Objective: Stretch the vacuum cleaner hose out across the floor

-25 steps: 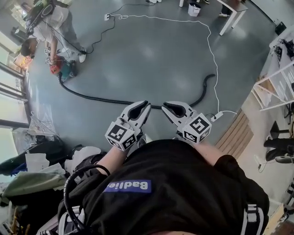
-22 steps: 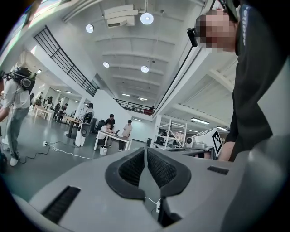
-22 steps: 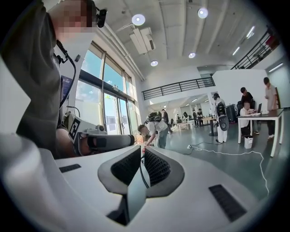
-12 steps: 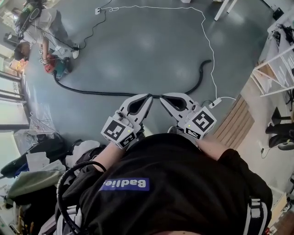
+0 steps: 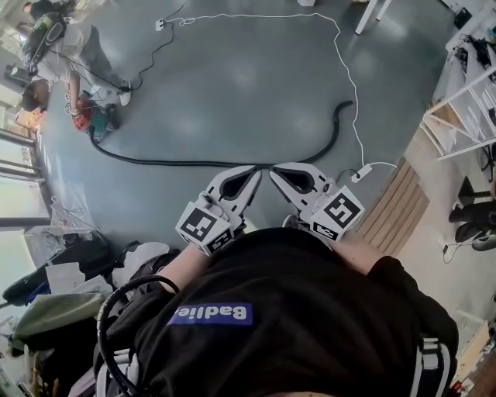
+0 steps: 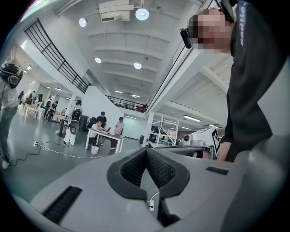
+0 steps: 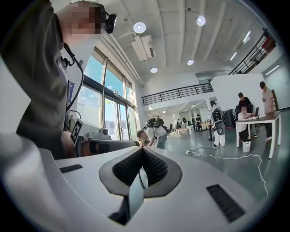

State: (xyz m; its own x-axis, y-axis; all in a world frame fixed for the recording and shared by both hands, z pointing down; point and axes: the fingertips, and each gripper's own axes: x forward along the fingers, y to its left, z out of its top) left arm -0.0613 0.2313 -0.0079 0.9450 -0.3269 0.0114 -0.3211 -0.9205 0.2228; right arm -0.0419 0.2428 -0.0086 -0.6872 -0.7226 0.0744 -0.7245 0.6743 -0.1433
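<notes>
Broadly, across the floor [image 5: 256,70] the black hose [image 5: 170,161] lies left to right, its loose end curling away at right. The left tool [image 5: 250,171] and right tool [image 5: 274,170], both pressed together on nothing, hang over its middle, the right nearer that end.

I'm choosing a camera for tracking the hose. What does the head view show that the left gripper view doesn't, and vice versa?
Only the head view: the black hose lying across the floor, and a person bending at its left end. Only the left gripper view: ceiling lights and people at a table. Both: the white cable and the left gripper, jaws shut on nothing.
</notes>
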